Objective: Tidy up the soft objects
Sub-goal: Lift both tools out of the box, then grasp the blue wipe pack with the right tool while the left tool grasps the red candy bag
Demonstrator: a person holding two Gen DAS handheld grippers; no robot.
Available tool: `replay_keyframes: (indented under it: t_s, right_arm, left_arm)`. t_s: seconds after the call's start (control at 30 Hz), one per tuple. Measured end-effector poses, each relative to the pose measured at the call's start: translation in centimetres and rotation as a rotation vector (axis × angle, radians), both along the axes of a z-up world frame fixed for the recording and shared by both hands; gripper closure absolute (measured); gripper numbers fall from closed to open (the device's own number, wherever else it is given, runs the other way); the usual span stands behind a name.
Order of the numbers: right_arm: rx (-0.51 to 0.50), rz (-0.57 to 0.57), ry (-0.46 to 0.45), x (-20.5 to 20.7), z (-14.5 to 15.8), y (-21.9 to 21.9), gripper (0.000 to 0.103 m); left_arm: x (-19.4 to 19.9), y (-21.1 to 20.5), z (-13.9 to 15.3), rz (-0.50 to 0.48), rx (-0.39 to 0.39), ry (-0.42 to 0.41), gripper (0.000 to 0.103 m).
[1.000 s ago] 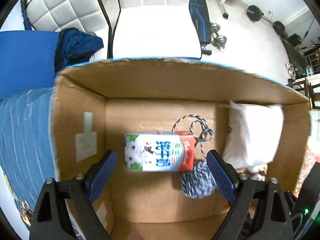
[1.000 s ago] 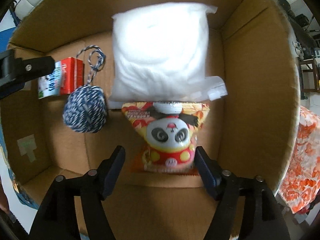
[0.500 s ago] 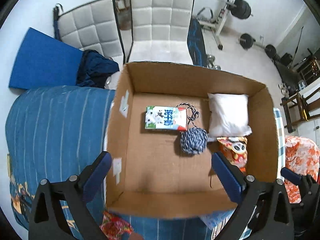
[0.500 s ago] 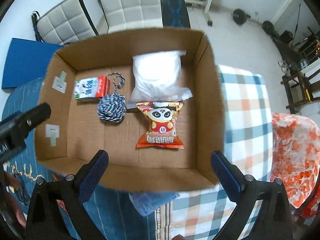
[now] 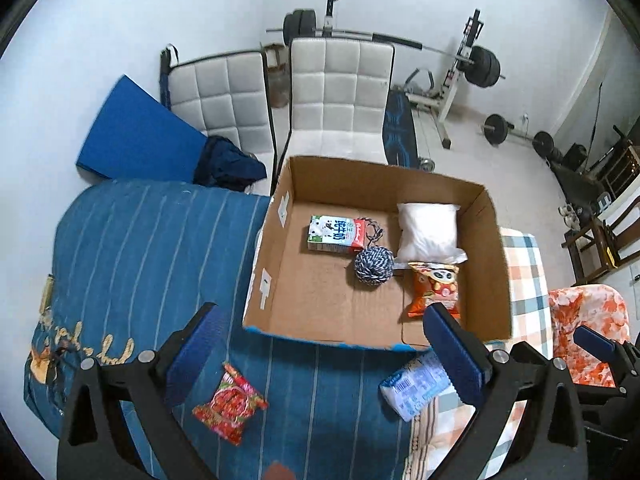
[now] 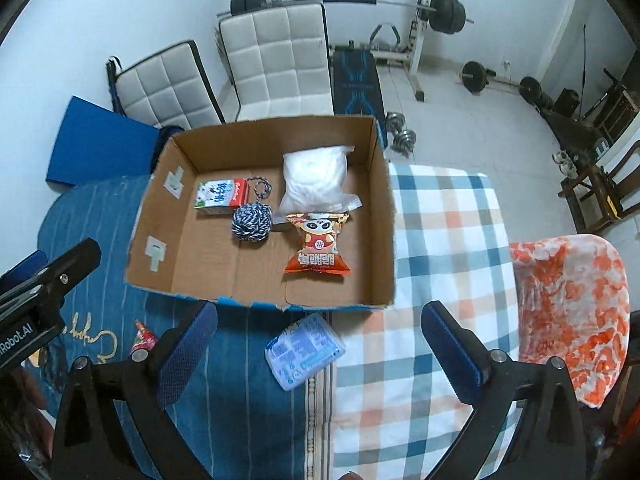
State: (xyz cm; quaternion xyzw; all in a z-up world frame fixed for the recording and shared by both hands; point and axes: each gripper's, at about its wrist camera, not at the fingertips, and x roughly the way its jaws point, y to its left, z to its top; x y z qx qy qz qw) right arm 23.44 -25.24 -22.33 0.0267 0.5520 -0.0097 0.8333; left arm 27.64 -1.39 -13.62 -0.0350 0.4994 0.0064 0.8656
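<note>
Left hand-held gripper (image 5: 320,344): jaws spread wide with nothing between them, having just been opening; it hangs above the blue striped cloth (image 5: 152,256) and points steeply down.
Right hand-held gripper (image 6: 318,340): likewise spread wide and empty, its jaws also just opened; it hangs over the seam where the blue cloth meets the checked cloth (image 6: 440,232).
Red packet (image 5: 230,402): nearest to the left hand-held gripper, lying on the blue cloth just inside its left finger.
Blue-and-white packet (image 6: 305,350): between the right hand-held gripper's fingers, on the cloth, just short of the box's near wall.
Cardboard box (image 6: 260,298): beyond both hand-held grippers, open at the top.
Panda snack bag (image 6: 318,246): inside the box, nearest of its contents, towards the right.
Ball of yarn (image 6: 252,222): left of the snack bag, beside it; whether they touch is hard to tell.
Milk carton (image 6: 220,196): lying on its side, left of and behind the yarn.
White pillow pack (image 6: 316,176): farthest in, against the back wall, its near edge at the snack bag's top.
Two padded white chairs (image 5: 340,92): beyond the box.
</note>
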Motion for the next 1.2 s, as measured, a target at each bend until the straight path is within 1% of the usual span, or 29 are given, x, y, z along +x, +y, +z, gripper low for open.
replay_keyframes:
  t_s: [0.1,0.2,0.33,0.53,0.6,0.67,0.7,0.8,0.83,0.87,0.9,0.93,0.97,1.0,1.03,1.07,1.1,1.13,1.2]
  right_arm:
    - [0.007,0.005,-0.028,-1.7,1.5,-0.5,0.000]
    - [-0.015,0.006,-0.065,-3.4,2.9,-0.8,0.000]
    - [-0.033,0.009,-0.107,-5.5,4.8,-1.3,0.000]
    - [0.000,-0.002,-0.117,-7.3,6.4,-1.3,0.000]
    - [0.031,-0.016,-0.106,-7.4,6.4,-1.5,0.000]
    - [0.076,-0.041,-0.073,-7.2,5.4,-1.7,0.000]
    - [0.090,-0.049,-0.057,-7.0,4.8,-1.7,0.000]
    - [0.172,-0.095,0.049,-6.1,0.6,-2.3,0.000]
    - [0.212,-0.124,0.106,-5.6,-1.8,-2.5,0.000]
    - [0.244,-0.149,0.144,-5.2,-3.7,-2.7,0.000]
    - [0.255,-0.170,0.168,-5.0,-5.1,-2.7,0.000]
    - [0.282,-0.210,0.211,-4.5,-7.5,-2.8,0.000]
    - [0.295,-0.237,0.240,-4.3,-9.3,-2.8,0.001]
    - [0.301,-0.262,0.261,-4.0,-10.9,-2.7,0.001]
    - [0.312,-0.299,0.296,-3.5,-13.3,-2.5,0.002]
    - [0.313,-0.325,0.319,-3.1,-14.9,-2.3,0.004]
    - [0.320,-0.344,0.335,-2.7,-16.1,-2.1,0.004]
    - [0.327,-0.382,0.358,-2.3,-17.9,-1.9,0.004]
    - [0.325,-0.426,0.384,-1.5,-20.1,-1.6,0.004]
  left_arm:
    - [-1.8,-0.5,1.4,0.000,0.010,-0.028,0.001]
    - [-3.6,-1.4,2.4,-0.009,0.041,-0.052,0.001]
    - [-5.2,-1.8,3.3,-0.007,0.035,-0.068,0.001]
    - [-6.8,-1.7,4.7,-0.017,0.042,-0.116,0.001]
    - [-6.9,-1.1,4.7,-0.015,0.032,-0.114,0.001]
    - [-6.9,-0.2,4.3,-0.003,0.022,-0.107,0.001]
    - [-6.9,0.5,3.8,0.009,0.020,-0.098,0.001]
    - [-6.9,3.1,1.7,0.071,-0.002,-0.045,0.001]
    - [-6.9,4.0,0.8,0.094,-0.010,-0.027,0.001]
    - [-6.9,5.1,-0.2,0.123,-0.020,-0.004,0.001]
    - [-7.0,6.8,-1.7,0.165,-0.036,0.029,0.001]
    - [-7.1,7.9,-2.9,0.195,-0.048,0.053,0.001]
    - [-7.2,9.1,-4.2,0.228,-0.059,0.082,0.001]
    - [-7.4,10.7,-6.0,0.271,-0.078,0.122,0.001]
    - [-7.7,11.8,-7.2,0.299,-0.091,0.148,0.001]
    - [-7.8,12.9,-8.6,0.329,-0.103,0.178,0.001]
    - [-7.9,14.1,-10.3,0.365,-0.121,0.217,0.001]
    - [-7.9,14.8,-11.5,0.388,-0.134,0.240,0.001]
    - [-7.7,16.1,-14.3,0.438,-0.164,0.296,0.001]
